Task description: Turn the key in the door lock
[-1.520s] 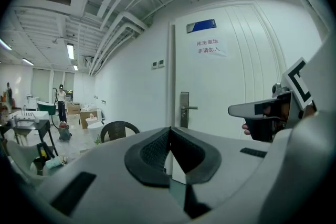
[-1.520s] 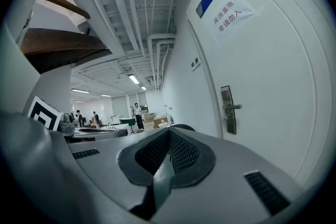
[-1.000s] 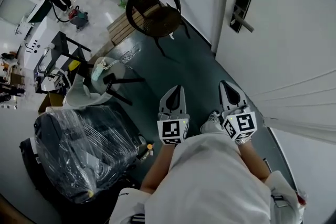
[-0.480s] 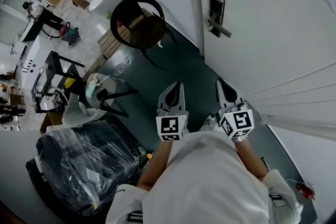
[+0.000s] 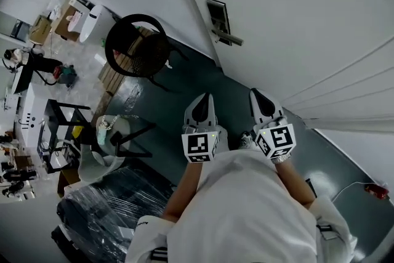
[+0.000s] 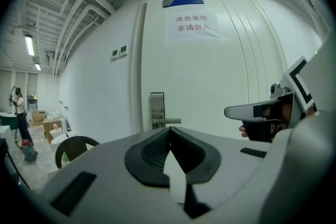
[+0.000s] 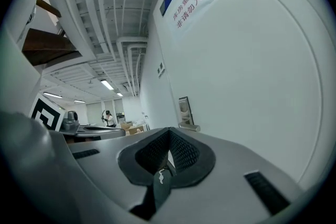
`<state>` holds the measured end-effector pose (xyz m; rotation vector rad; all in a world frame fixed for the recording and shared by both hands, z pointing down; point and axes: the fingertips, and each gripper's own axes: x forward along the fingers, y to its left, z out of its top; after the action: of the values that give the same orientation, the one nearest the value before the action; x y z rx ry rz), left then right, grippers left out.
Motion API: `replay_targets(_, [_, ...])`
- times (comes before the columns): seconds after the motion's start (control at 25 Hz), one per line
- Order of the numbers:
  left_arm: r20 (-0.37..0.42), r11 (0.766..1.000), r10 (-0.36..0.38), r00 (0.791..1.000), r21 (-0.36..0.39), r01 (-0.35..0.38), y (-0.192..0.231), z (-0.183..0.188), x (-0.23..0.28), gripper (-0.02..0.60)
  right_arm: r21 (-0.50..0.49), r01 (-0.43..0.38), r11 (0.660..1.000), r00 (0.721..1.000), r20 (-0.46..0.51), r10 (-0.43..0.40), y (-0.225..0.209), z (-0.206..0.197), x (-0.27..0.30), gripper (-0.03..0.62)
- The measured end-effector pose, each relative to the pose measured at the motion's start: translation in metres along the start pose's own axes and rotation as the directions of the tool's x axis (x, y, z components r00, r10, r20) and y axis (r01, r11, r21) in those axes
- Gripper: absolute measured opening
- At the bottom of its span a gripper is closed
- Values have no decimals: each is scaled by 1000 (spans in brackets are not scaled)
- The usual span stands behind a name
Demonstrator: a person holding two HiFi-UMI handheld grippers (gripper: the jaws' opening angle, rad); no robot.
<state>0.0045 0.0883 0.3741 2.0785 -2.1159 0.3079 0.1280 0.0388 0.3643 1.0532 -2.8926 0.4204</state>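
A silver lock plate (image 5: 217, 14) with a lever handle (image 5: 226, 40) sits on the white door (image 5: 295, 21), ahead of both grippers. No key can be made out in it from here. My left gripper (image 5: 205, 95) and right gripper (image 5: 254, 92) are held side by side in front of the person's body, both shut with nothing seen between their tips, well short of the door. In the left gripper view the shut left gripper (image 6: 169, 128) lines up just under the lock plate (image 6: 156, 107) and handle (image 6: 168, 121). The right gripper (image 7: 169, 129) points beside the lock plate (image 7: 185, 107).
A black round chair (image 5: 136, 46) and a wooden pallet (image 5: 117, 74) stand left of the door. A black table frame (image 5: 61, 126) and a plastic-wrapped dark bundle (image 5: 117, 212) fill the lower left. A paper sign (image 6: 191, 26) hangs on the door. A red object (image 5: 377, 191) lies on the floor at right.
The head view has swung, so the lock plate and chair have slid left in the picture. Both grippers have travelled along with the person, staying shut and side by side.
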Motion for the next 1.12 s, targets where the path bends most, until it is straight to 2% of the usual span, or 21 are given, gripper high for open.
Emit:
replay_targets(0.16, [15,998,-61,998,25,61,7,11,35,8,-5,61,998,998,1,-61,-16,6,16,-8])
replay_targets(0.48, [-17,982,-190,982,8,190,36,15,110,8,-24,193,981,980,-38,-194,-32,11,61,-8])
replay_targets(0.72, [-77,967,-252,965,11,253,61,4,161,9,-50,269,962,961,-45,-271,-36,19,100,-8])
replay_targets(0.84, [-127,952,-301,945,11,305,63,-7,183,9,-61,302,951,951,-48,-305,-38,19,114,-8])
replay_targets(1.12, [-252,913,-402,880,-43,405,64,-36,226,9,-80,383,920,920,-51,-388,-44,25,135,-8])
